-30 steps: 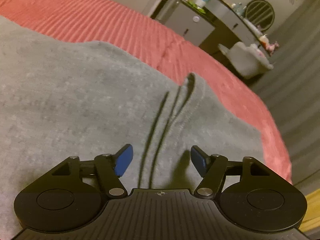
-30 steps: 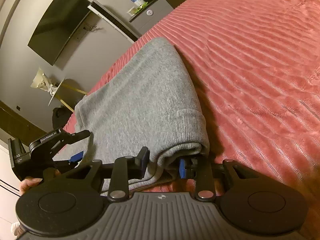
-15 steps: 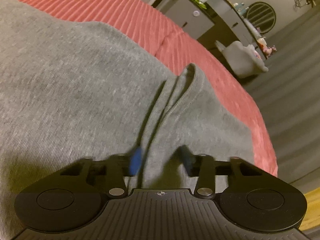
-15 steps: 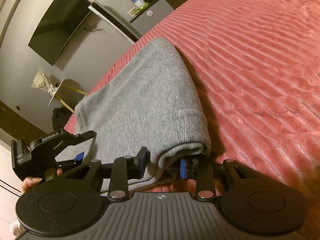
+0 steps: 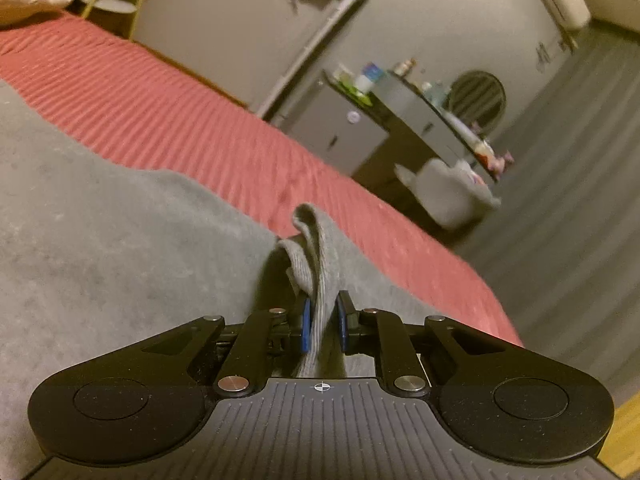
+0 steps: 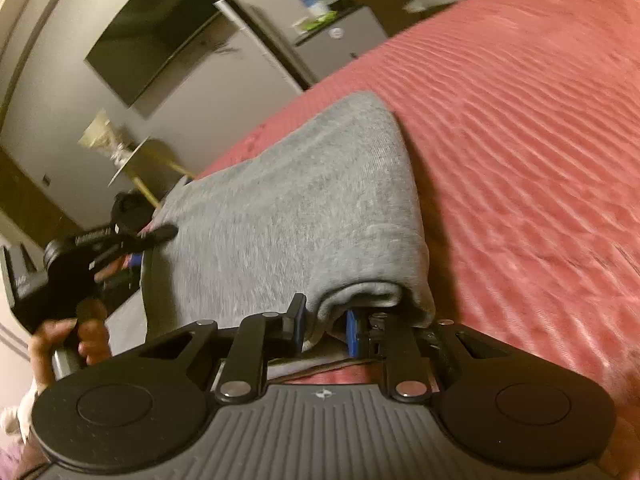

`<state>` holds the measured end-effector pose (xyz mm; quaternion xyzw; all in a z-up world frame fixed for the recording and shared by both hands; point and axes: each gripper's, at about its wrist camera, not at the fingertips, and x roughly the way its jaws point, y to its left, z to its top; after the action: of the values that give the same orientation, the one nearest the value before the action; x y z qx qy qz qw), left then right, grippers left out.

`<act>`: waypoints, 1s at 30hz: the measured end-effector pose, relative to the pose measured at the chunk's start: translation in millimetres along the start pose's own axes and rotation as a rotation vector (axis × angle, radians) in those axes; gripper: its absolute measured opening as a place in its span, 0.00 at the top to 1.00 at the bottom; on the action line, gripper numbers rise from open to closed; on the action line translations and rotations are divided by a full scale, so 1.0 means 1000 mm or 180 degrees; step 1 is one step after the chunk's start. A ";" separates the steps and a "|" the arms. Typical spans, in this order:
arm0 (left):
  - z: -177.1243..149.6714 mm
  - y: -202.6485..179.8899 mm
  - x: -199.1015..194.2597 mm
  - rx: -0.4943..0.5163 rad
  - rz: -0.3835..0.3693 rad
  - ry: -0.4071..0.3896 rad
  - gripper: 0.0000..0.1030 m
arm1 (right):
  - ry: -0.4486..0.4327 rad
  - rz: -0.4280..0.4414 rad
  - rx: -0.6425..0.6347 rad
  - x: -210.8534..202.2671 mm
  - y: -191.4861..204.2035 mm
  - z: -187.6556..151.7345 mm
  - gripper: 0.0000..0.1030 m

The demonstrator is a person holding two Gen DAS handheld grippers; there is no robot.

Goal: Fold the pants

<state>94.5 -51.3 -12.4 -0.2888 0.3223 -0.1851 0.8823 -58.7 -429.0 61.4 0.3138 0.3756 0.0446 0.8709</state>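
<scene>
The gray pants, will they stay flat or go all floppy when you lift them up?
Probably floppy: the gray pants already bunch into a soft ridge between the left hand-held gripper. They'll likely sag between it and the right hand-held gripper. The knit looks grippy, unlikely to slip.

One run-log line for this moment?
left gripper: shut on pants | right gripper: shut on pants | bed: under pants

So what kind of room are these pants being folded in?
Most likely a bedroom. The gray pants lie on a bed with a ribbed red bedspread, a dark flat screen hangs on the wall, and a cluttered dresser with a round mirror stands past the bed.
</scene>
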 end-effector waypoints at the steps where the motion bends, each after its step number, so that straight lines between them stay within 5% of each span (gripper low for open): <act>1: 0.001 0.004 0.003 -0.0041 0.0044 0.0083 0.84 | 0.0019 0.0011 0.0004 0.002 0.002 0.000 0.81; 5: -0.004 0.021 0.023 -0.0183 0.0596 0.0434 0.67 | 0.0220 -0.0075 0.0231 0.016 -0.009 0.000 0.75; 7: -0.001 0.025 0.019 -0.0273 0.0567 0.0338 0.64 | 0.0282 0.0016 0.0416 0.013 -0.016 0.002 0.68; 9: 0.001 0.023 0.010 -0.0230 0.0733 0.0108 0.56 | 0.0391 0.0095 0.0485 0.007 -0.016 0.006 0.46; 11: 0.002 0.024 0.003 -0.0266 0.0791 -0.0066 0.49 | 0.0489 0.0098 0.0370 -0.004 -0.012 0.009 0.40; 16: -0.001 0.013 0.005 -0.0068 0.0759 -0.0016 0.42 | 0.0432 0.0220 -0.0159 -0.039 0.003 0.013 0.40; 19: -0.004 0.010 0.017 0.0016 0.0788 0.0180 0.41 | 0.0164 0.0121 -0.0460 -0.051 0.014 0.024 0.64; 23: -0.006 0.011 0.019 -0.0025 0.0804 0.0197 0.41 | -0.0066 0.0137 -0.0525 -0.042 0.022 0.039 0.65; 25: -0.006 0.012 0.018 -0.0053 0.0826 0.0175 0.41 | -0.0057 -0.0001 -0.0591 -0.025 0.022 0.039 0.65; 28: -0.004 0.010 0.009 -0.0053 0.0847 0.0035 0.41 | 0.0252 -0.0605 -0.0701 0.020 0.004 0.025 0.67; 30: -0.001 0.002 0.005 0.0057 0.0808 -0.0087 0.37 | 0.0103 -0.0557 -0.0617 0.019 -0.005 0.021 0.66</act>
<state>97.7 -52.3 -16.4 -0.2403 0.3425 -0.0709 0.9055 -31.4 -437.5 57.8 0.1934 0.4095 0.0095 0.8915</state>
